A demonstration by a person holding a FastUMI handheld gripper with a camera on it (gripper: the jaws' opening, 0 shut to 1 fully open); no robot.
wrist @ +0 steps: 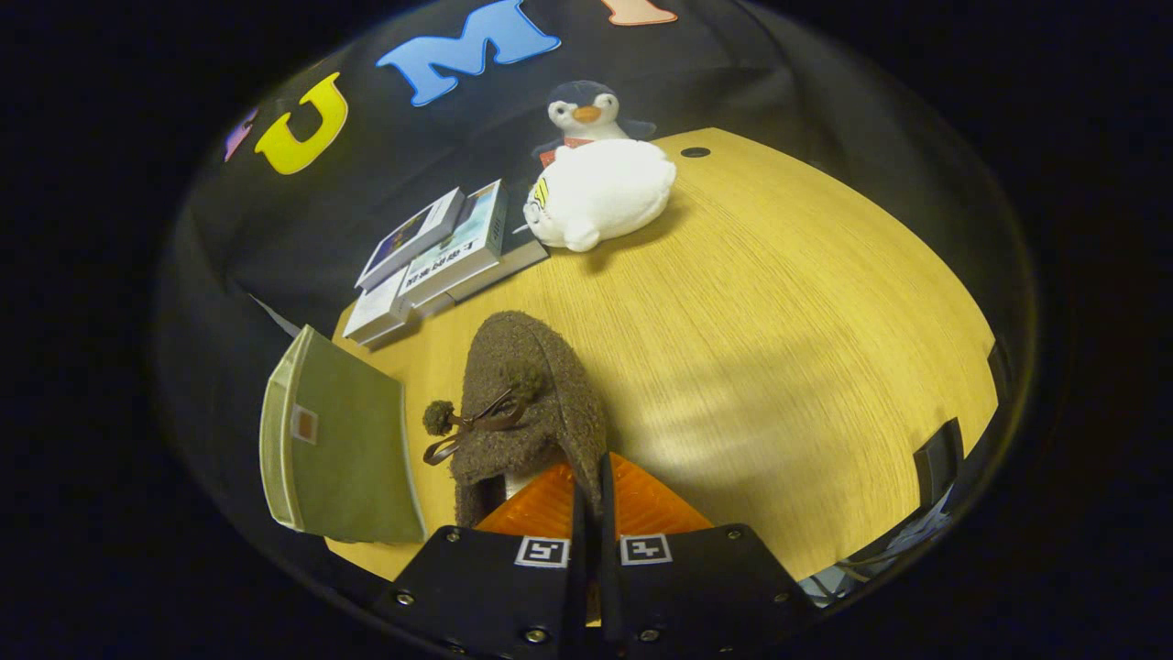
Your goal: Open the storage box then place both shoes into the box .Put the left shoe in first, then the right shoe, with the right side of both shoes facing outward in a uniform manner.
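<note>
A brown fuzzy shoe (522,403) with a small bow and pompom hangs just ahead of my gripper (591,477), toe pointing away. Both fingers are pressed together on the shoe's heel edge, so the gripper is shut on it and holds it above the wooden table (779,321). To the left of the shoe lies the green storage box (339,440), seen lid-side up with a small tag on it, at the table's left edge. Whether the box is open cannot be told from here.
A stack of books (440,252) lies beyond the shoe at the back left. A white plush toy (600,192) and a penguin plush (586,110) sit at the back. A dark clip-like object (939,458) sits on the table's right edge.
</note>
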